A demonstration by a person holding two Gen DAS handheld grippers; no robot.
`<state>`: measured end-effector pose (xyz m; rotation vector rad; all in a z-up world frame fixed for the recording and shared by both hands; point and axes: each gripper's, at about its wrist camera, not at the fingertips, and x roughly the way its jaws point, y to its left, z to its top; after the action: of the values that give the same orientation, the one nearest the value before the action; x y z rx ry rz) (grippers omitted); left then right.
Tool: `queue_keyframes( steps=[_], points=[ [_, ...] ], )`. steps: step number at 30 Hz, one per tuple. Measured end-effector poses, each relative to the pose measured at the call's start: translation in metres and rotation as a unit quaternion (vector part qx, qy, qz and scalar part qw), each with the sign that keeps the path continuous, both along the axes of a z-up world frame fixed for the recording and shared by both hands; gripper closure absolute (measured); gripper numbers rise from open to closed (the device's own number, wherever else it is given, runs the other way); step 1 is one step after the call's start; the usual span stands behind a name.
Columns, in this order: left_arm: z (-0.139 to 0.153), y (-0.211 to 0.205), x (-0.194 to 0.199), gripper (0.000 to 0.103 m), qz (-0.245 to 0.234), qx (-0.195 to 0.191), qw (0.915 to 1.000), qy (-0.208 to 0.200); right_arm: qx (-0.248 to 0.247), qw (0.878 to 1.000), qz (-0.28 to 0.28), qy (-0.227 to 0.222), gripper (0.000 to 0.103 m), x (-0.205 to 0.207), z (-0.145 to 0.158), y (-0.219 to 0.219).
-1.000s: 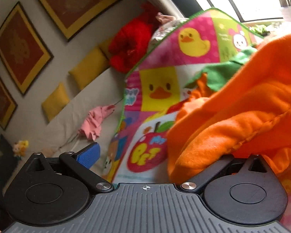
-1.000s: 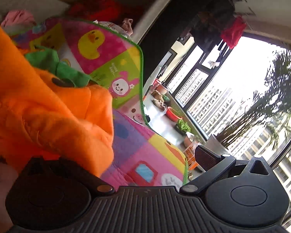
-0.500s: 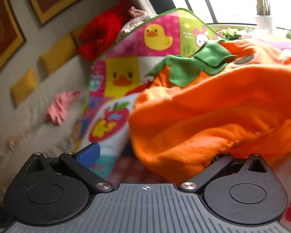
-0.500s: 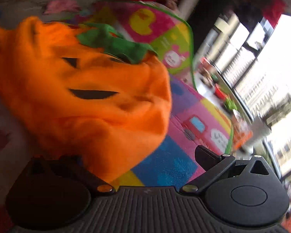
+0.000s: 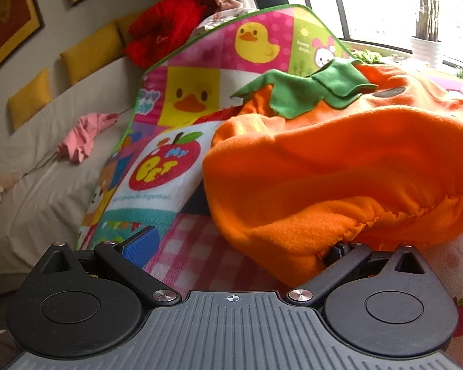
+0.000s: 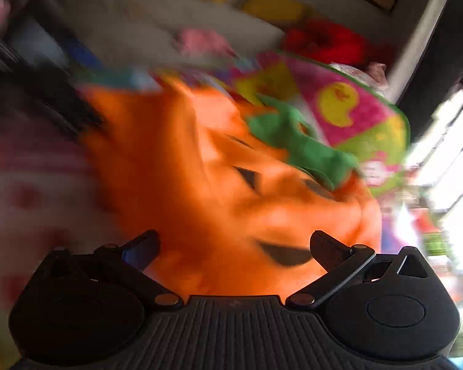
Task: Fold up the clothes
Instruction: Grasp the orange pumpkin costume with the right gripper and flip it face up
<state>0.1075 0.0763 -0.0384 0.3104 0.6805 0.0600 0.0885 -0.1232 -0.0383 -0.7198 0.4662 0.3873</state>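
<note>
Both claws stand with their fingers spread. Left claw (image 5: 237, 243) shows one blue-padded finger (image 5: 140, 242) bare, while the other finger is buried under a fold of the orange pumpkin costume (image 5: 339, 166), so how the cloth sits on it is hard to tell. Right claw (image 6: 233, 249) holds nothing, its fingers apart over the costume's black mouth patch (image 6: 285, 254); this view is smeared by blur, and the surroundings barely read. Heaped on the cartoon play mat (image 5: 188, 98), the costume reaches toward the mat's right edge, its green leaf collar (image 5: 308, 91) on top. Beyond the mat's far corner lies a red garment (image 5: 166, 37), half hidden; a pink garment (image 5: 83, 134) rests on the beige sofa (image 5: 40, 191).
</note>
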Motion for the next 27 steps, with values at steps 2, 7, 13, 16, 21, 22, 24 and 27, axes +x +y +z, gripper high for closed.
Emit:
queue_keyframes(
  steps=[2, 7, 13, 16, 21, 22, 24, 27],
  points=[
    [-0.003, 0.002, -0.001, 0.0, -0.001, 0.001, 0.9999, 0.01, -0.061, 0.992, -0.048, -0.102, 0.0, 0.012, -0.012, 0.018],
    [0.007, 0.007, -0.017, 0.0, -0.016, -0.021, 0.9993, 0.028, -0.057, 0.991, -0.038, -0.118, 0.0, 0.008, -0.015, 0.019],
    [0.066, 0.02, -0.024, 0.0, -0.093, -0.191, 0.9762, 0.043, 0.006, 1.0, -0.017, -0.008, 0.0, -0.001, -0.021, -0.009],
    [0.084, 0.016, 0.003, 0.0, -0.114, -0.255, 0.9598, 0.028, 0.09, 0.994, -0.015, 0.065, 0.0, 0.005, 0.003, -0.035],
    [0.058, -0.005, 0.058, 0.0, -0.127, -0.301, 0.9439, 0.052, 0.185, 0.978, 0.003, 0.094, 0.0, 0.001, 0.044, -0.081],
    [0.047, -0.008, 0.064, 0.0, -0.12, -0.292, 0.9463, 0.068, 0.204, 0.975, 0.003, 0.094, 0.0, 0.0, 0.051, -0.09],
    [0.024, -0.015, 0.076, 0.0, -0.106, -0.275, 0.9501, 0.102, 0.258, 0.962, -0.01, 0.088, 0.0, 0.004, 0.063, -0.099],
    [-0.001, -0.014, 0.078, 0.0, -0.09, -0.262, 0.9514, 0.134, 0.349, 0.928, -0.047, 0.122, 0.0, 0.039, 0.066, -0.113]
  ],
)
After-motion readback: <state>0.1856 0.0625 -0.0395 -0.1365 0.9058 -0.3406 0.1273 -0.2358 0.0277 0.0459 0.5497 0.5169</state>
